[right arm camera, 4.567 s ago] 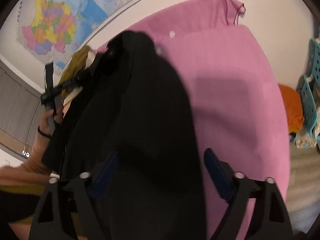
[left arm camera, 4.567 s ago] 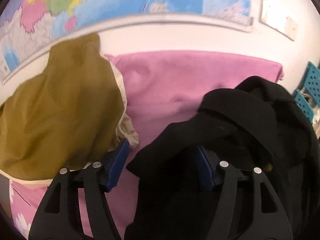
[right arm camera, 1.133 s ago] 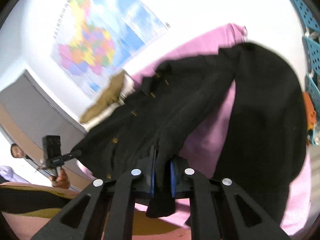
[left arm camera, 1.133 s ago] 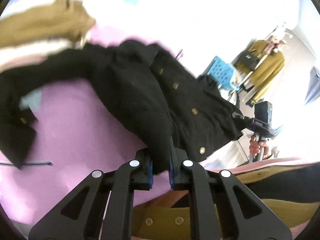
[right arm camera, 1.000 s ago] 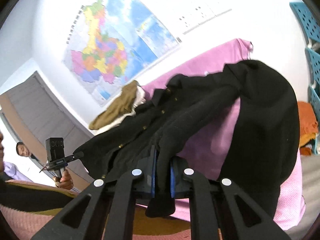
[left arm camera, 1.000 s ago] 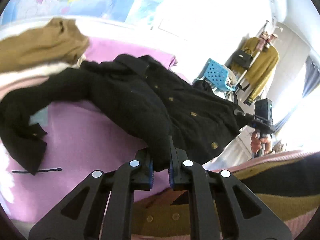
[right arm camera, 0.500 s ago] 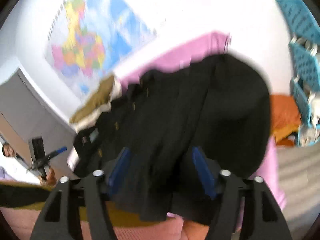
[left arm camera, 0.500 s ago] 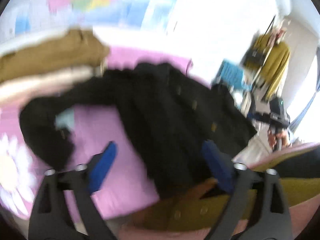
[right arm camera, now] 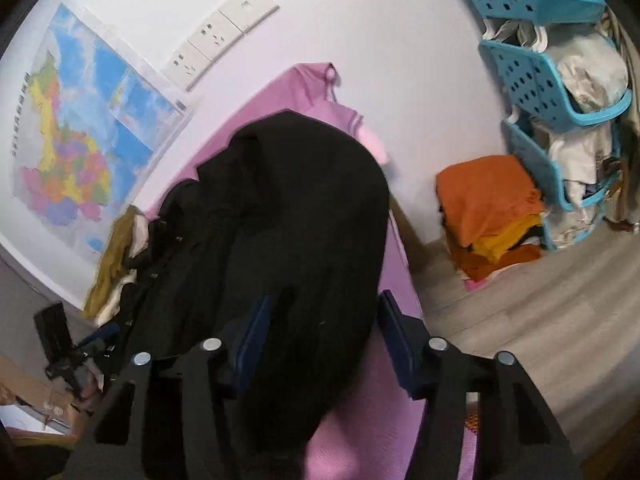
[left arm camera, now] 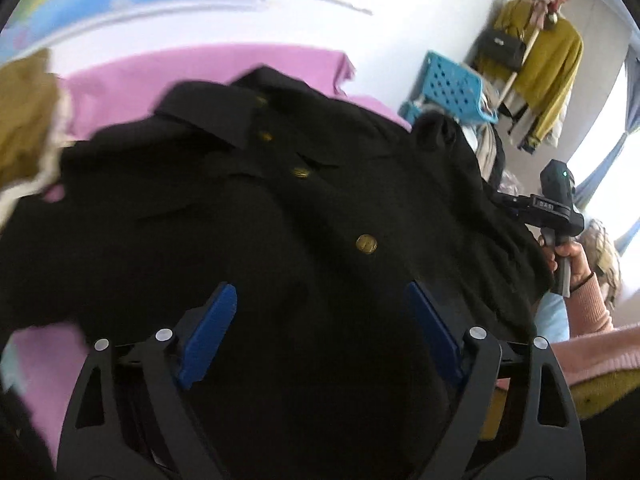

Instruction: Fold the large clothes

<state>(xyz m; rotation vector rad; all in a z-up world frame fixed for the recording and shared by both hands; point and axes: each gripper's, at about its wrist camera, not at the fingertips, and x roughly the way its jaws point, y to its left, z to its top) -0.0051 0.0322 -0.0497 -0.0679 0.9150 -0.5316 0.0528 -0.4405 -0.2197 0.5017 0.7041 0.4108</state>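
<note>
A black coat [left arm camera: 304,216] with gold buttons lies spread on a pink-covered surface [left arm camera: 172,68]; it also shows in the right wrist view [right arm camera: 296,216]. My left gripper [left arm camera: 320,332] is open, its blue pads wide apart just above the coat's lower front. My right gripper [right arm camera: 324,340] is open over the coat's right side, at the edge of the pink cover [right arm camera: 396,264]. The right gripper appears at the coat's far right in the left wrist view [left arm camera: 556,208]; the left one shows small at lower left in the right wrist view [right arm camera: 60,344].
An olive and cream garment pile [left arm camera: 24,128] lies at the left of the pink surface. Blue plastic baskets [right arm camera: 548,68] and a stack of orange folded clothes [right arm camera: 488,208] stand on the floor at right. A map [right arm camera: 80,136] hangs on the wall.
Both grippers were shut on the coat's hem a second ago and held it up. They have opened, the coat has dropped flat onto the pink surface, and both grippers now hover over it.
</note>
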